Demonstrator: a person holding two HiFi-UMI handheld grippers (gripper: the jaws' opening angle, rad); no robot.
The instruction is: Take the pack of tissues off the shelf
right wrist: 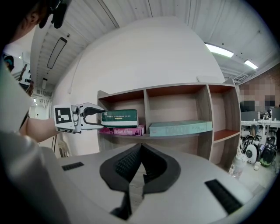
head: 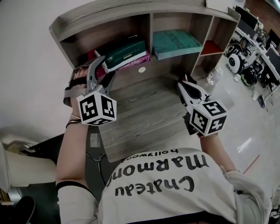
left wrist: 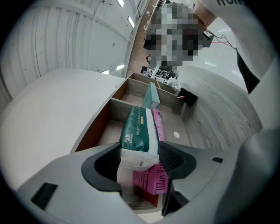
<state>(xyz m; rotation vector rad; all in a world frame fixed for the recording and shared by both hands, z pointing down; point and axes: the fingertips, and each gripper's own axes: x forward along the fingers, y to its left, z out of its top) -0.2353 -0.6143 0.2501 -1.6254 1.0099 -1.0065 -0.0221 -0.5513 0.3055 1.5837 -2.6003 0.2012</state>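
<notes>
Both jaws of my left claw [head: 106, 66] pinch the pack [left wrist: 138, 129] by its end; my right claw [right wrist: 141, 153] is closed, empty. Pulling could drag the book [left wrist: 151, 181] off the shelf [head: 109, 11] edge.

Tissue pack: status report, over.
Left gripper clamped on tissue pack, near end. Right gripper shut, empty, held back. Pack not yet off shelf, lying on pink book. Nothing blocking the pull.

claw [left wrist: 140, 157] gripping tissue pk [left wrist: 138, 129], pink book [left wrist: 151, 181] below
</notes>
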